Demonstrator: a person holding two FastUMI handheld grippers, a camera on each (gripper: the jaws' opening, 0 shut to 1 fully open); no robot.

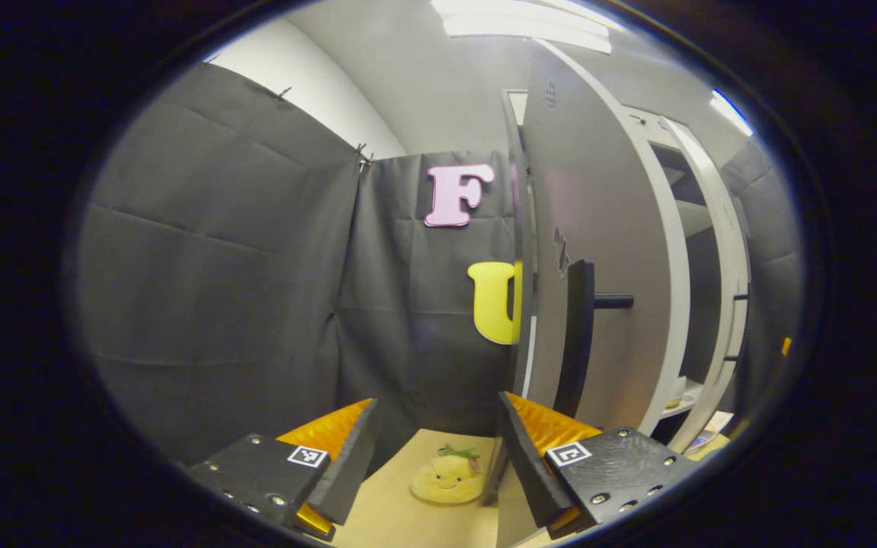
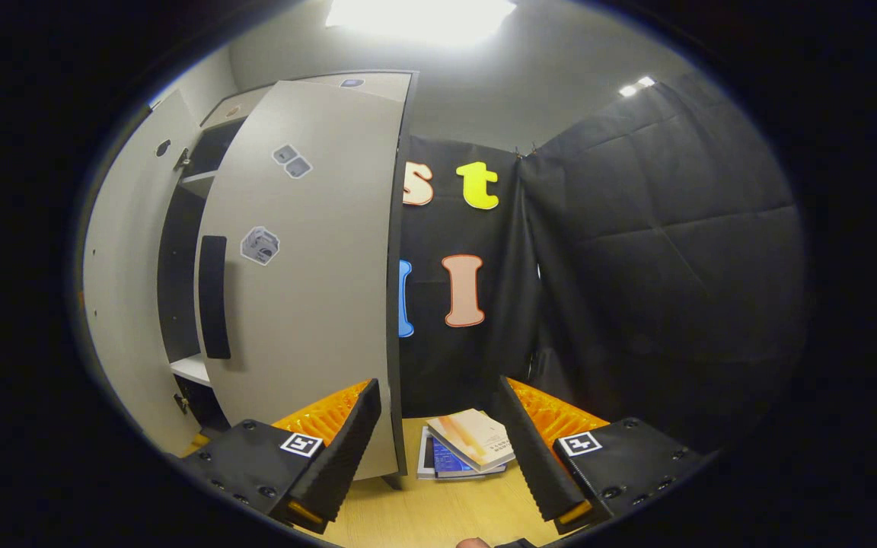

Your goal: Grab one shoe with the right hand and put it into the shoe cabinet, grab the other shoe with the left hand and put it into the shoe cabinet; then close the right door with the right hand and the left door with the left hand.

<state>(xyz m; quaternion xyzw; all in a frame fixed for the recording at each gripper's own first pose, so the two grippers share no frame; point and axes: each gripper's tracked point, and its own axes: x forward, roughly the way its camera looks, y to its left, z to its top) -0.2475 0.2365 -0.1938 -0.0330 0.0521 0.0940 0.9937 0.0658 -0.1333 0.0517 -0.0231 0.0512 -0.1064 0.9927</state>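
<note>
Left gripper view: the left gripper (image 1: 435, 449) hangs with jaws released and nothing between them, above a plush toy (image 1: 448, 478) on the worktop (image 1: 385, 510). Just right stands the cabinet's left door (image 1: 598, 251), ajar, edge-on, with its dark handle (image 1: 577, 335).

Right gripper view: the right gripper (image 2: 438, 449) is likewise released. Its right door (image 2: 309, 266) stands partly open at left, with books (image 2: 465, 445) beside the door's edge.

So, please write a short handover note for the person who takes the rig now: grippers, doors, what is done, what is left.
Left hand-held gripper: open, empty, facing the left door, near its handle.
Right hand-held gripper: open, empty, in front of the right door.
Both doors are ajar. A pale item, perhaps a shoe, lies on a low shelf; I cannot tell for sure.
A plush toy and books lie on the floor.
Left: close the right door, then the left.
</note>
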